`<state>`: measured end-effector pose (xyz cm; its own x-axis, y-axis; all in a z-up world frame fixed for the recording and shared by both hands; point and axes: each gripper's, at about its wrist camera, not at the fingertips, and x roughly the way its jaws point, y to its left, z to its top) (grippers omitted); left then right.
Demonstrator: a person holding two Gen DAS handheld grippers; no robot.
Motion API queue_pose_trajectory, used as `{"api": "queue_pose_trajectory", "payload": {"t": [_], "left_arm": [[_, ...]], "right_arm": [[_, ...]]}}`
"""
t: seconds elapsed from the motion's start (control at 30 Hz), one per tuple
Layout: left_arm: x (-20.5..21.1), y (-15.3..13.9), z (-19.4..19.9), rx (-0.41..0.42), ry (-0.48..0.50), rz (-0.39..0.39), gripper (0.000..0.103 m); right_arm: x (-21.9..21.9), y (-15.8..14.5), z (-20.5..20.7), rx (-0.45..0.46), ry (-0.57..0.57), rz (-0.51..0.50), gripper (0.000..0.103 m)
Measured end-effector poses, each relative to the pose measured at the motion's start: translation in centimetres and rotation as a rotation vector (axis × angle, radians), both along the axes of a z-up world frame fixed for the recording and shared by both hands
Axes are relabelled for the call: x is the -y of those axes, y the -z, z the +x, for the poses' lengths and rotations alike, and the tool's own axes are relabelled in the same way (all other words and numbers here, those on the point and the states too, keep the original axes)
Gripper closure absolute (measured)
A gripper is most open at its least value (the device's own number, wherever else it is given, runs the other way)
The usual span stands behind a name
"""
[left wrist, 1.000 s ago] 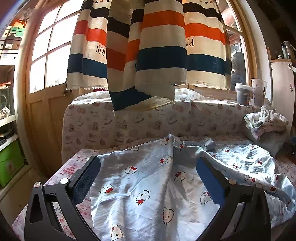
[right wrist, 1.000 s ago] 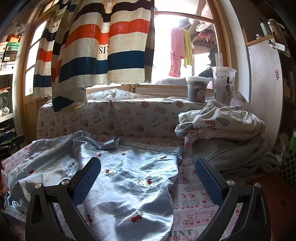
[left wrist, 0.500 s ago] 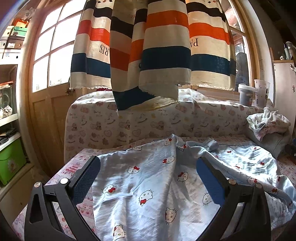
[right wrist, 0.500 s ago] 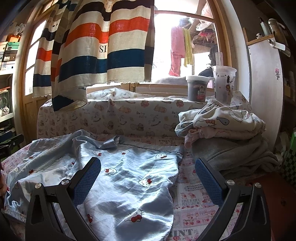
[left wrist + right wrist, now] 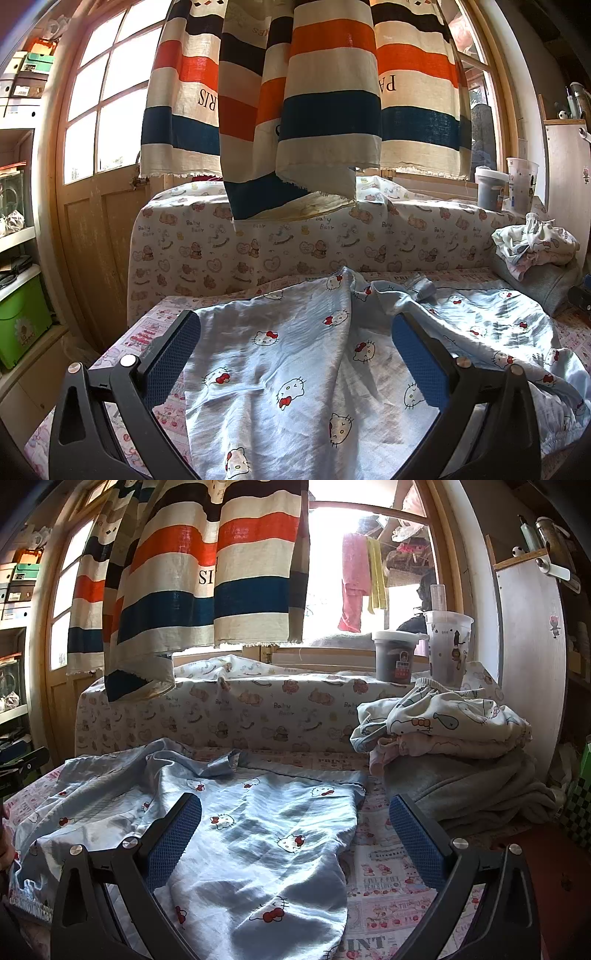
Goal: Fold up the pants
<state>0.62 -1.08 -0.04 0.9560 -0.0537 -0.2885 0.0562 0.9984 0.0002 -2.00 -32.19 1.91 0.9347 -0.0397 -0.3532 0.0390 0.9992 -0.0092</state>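
My left gripper (image 5: 295, 354) and right gripper (image 5: 293, 832) both hover with fingers spread wide, holding nothing. The pale blue pants (image 5: 314, 362) lie rumpled across the bed (image 5: 384, 882), folded clothes (image 5: 454, 731) stacked at its far right corner.

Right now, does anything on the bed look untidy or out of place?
Yes. The light blue cat-print pants lie crumpled and unfolded, with a bunched ridge near the middle. The striped curtain's lower end rests on the printed backrest.

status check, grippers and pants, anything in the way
Left gripper open, empty, over the pants. Right gripper open, empty. Pants spread out, rumpled, not folded. Pile of clothes at right, clear of pants.
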Motion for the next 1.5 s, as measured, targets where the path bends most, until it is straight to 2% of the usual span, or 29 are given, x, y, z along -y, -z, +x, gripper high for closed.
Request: {"api": "queue_pose_trajectory", "payload": {"t": [0.53,0.73,0.9,0.93,1.03,1.13,1.17,1.3,1.33,1.4,1.5], "left_arm": [[-0.1,0.1,-0.1,0.001,-0.026,-0.003,0.0],[-0.2,0.1,-0.1,0.002,-0.027,-0.005,0.0],[-0.2,0.1,0.1,-0.013,-0.022,0.002,0.0],[-0.2,0.0,-0.2,-0.002,-0.019,0.0,0.0],[-0.6,-0.8,-2.3,0.109,-0.042,-0.007,0.0],[-0.4,-2.1,-5.0,0.222,-0.099,0.055,0.0],[-0.6,-2.6,-5.7,0.248,-0.111,0.048,0.0],[-2.2,-4.6,-7.8,0.285,-0.073,-0.077,0.0],[-2.4,-5.2,-8.1,0.292,-0.06,-0.087,0.0],[-2.3,-6.5,-8.2,0.284,-0.055,-0.059,0.0],[-1.8,-8.3,-8.4,0.307,-0.049,-0.042,0.0]], "right_arm": [[0.1,0.1,0.1,-0.005,-0.002,0.002,0.001],[0.3,0.2,0.5,-0.035,0.002,0.011,0.001],[0.2,0.1,0.4,-0.017,-0.005,0.003,0.001],[0.1,0.1,0.4,-0.012,-0.008,-0.002,0.001],[-0.1,-0.1,-0.1,0.01,0.021,-0.014,0.001],[-0.1,-0.3,-0.7,0.04,0.046,-0.018,0.001],[0.0,-0.5,-0.9,0.056,0.042,-0.015,0.001],[0.5,-1.3,-2.5,0.14,0.11,-0.019,0.001],[0.8,-1.5,-3.1,0.163,0.139,-0.01,0.001],[1.4,-2.2,-4.2,0.226,0.187,0.016,0.001],[1.7,-4.6,-4.4,0.234,0.17,-0.01,0.001]]}}
